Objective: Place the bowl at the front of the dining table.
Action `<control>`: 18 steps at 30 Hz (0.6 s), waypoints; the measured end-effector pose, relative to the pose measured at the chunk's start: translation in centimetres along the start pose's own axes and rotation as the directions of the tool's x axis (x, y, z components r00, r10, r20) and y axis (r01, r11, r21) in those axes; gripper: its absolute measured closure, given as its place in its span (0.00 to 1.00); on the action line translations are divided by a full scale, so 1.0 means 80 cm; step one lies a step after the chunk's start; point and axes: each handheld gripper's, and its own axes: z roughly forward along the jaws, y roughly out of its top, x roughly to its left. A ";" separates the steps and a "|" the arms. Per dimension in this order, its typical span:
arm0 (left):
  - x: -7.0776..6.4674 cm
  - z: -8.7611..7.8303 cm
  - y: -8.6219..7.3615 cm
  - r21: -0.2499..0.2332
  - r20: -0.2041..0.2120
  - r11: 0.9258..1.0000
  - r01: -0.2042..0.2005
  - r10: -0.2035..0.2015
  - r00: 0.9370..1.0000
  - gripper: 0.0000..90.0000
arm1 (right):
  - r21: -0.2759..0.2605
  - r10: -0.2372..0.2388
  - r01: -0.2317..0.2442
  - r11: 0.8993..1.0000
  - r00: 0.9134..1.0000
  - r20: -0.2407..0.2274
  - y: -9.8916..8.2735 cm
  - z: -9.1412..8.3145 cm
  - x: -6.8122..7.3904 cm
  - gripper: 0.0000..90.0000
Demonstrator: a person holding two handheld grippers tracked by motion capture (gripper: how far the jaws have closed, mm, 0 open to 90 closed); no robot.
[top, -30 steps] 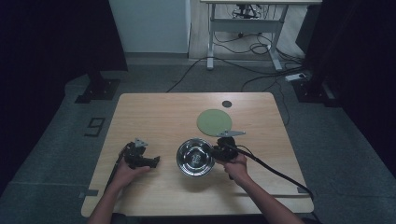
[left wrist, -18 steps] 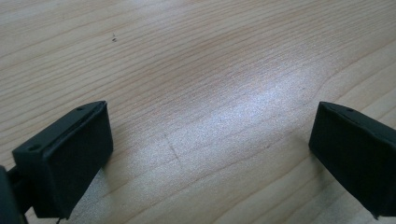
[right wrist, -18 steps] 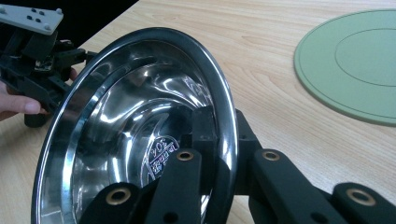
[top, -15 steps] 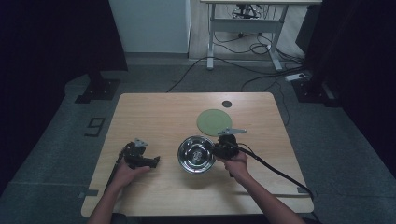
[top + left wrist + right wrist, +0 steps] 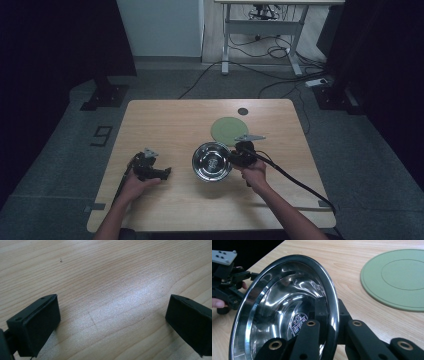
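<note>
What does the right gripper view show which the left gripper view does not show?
Right gripper view: its jaws closed on the rim of a steel bowl, a green mat beyond it, and the left gripper farther off in a hand. Left gripper view: two black jaws wide apart over bare wood, nothing between them. Both share the wooden table.

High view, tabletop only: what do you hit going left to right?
Left black handheld gripper, open and resting on the light wooden table → shiny round steel bowl → right black handheld gripper, its fingers clamped on the bowl's rim. The flat round green mat lies farther back, overlapping in order.
</note>
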 end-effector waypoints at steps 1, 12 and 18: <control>0.000 0.000 0.000 0.000 0.000 1.000 0.000 0.000 1.000 0.00 | -0.002 0.002 -0.002 1.000 1.000 0.003 0.000 0.000 -0.001 0.94; 0.000 0.000 0.000 0.000 0.000 1.000 0.000 0.000 1.000 0.00 | -0.016 0.031 -0.031 0.999 0.999 0.029 0.004 0.002 -0.017 0.94; 0.000 0.000 0.000 0.000 0.000 1.000 0.000 0.000 1.000 0.00 | -0.029 0.044 -0.043 0.999 0.998 0.042 0.006 0.001 -0.023 0.94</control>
